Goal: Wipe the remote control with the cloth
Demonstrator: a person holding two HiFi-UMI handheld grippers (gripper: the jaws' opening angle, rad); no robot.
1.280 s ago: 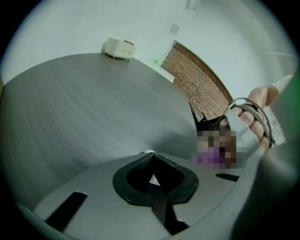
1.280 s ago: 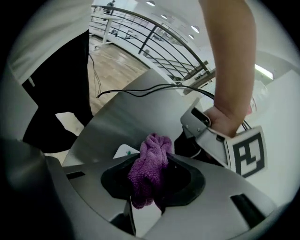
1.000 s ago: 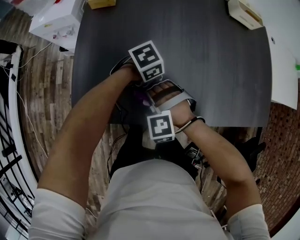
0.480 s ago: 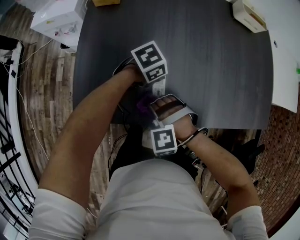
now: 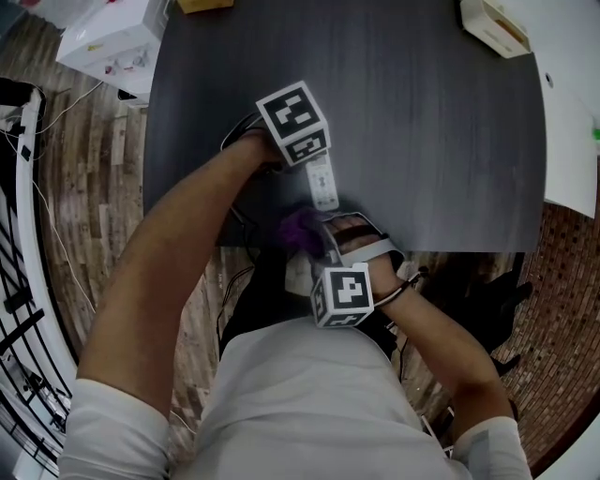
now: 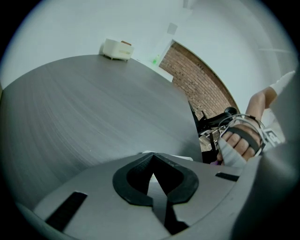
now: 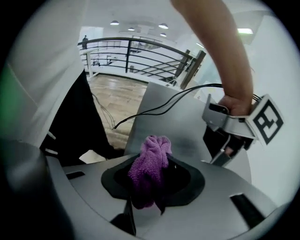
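The dark grey table (image 5: 441,131) stands on a plank floor, with a brick wall past its far side. My left gripper (image 6: 153,161) has its jaws closed on the white remote (image 5: 322,184). A pale sliver of it shows between the pads, and the rest juts out toward me above the tabletop. My right gripper (image 7: 153,176) is clamped on a bunched purple cloth (image 7: 157,147), which pokes out past the jaw tips. The cloth sits just off the remote's near end, close to it but, as far as I can see, not touching. Well beyond the remote's far end a small beige box (image 5: 491,26) rests at the table's rim. I judge both things are in hand and ready. How much wiping is done I cannot tell, and the cloth must meet the remote again for any stroke.
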